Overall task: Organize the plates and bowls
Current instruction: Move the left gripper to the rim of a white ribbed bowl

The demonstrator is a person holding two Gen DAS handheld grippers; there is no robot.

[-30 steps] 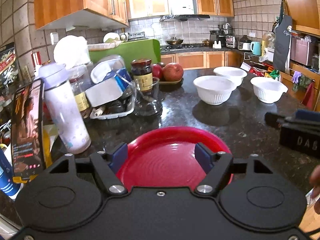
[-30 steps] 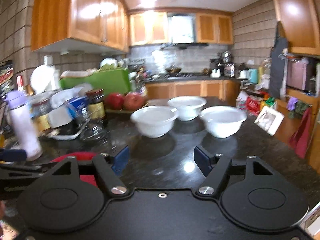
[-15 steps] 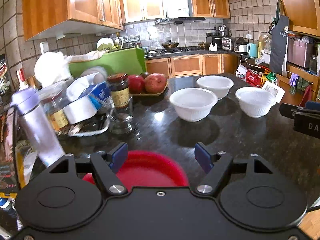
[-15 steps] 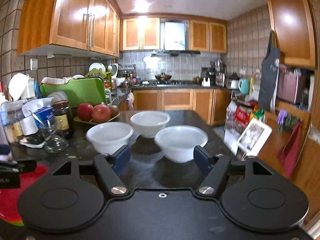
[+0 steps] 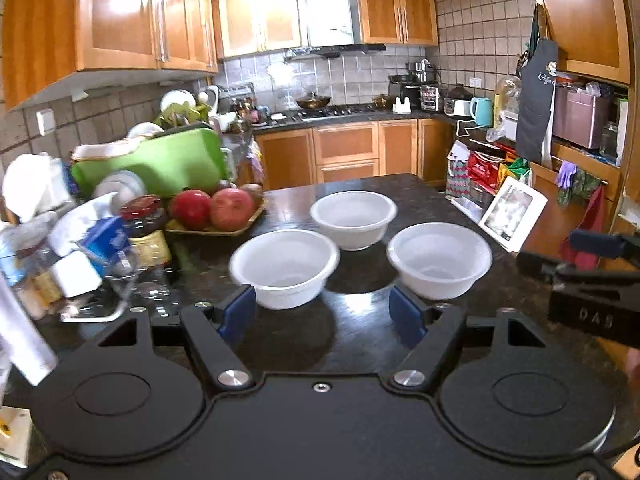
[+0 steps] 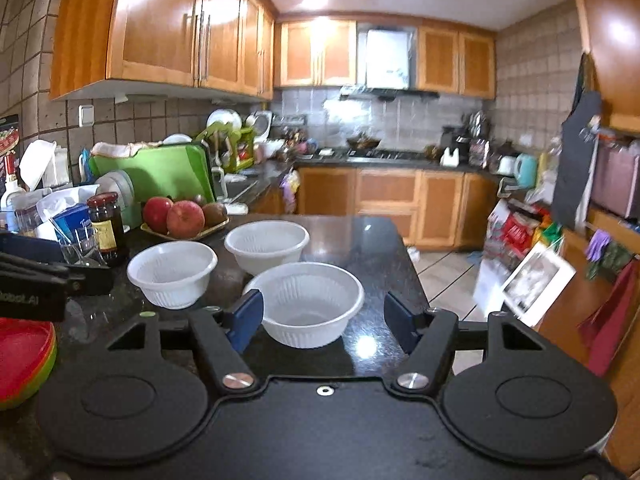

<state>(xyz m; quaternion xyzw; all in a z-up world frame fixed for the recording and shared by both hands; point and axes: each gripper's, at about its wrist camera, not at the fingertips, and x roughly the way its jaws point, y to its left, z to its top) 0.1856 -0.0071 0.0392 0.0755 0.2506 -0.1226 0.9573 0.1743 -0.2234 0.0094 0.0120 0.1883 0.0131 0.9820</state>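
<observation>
While the dark, shiny bench takes up most of the room, the things to tidy sit in a small group on it; three white bowls stand apart from each other, none stacked yet. At the left edge of the right wrist view lies a stack of plates, red on top with a green rim under it, near the bowls but not touching them.

The near bowl sits just ahead of the right gripper, whose jaws have just been closing a little but are still wide, with nothing pressed between them; the bowl's left rim sits by the left blue pad, and I cannot tell if it touches. The left bowl sits ahead of the left gripper, jaws wide and holding nothing; the far bowl stands behind.

These bowls look thin, light and ribbed on the side; I think they would slide or tip if bumped, so a soft pinch on the rim looks best.
</observation>
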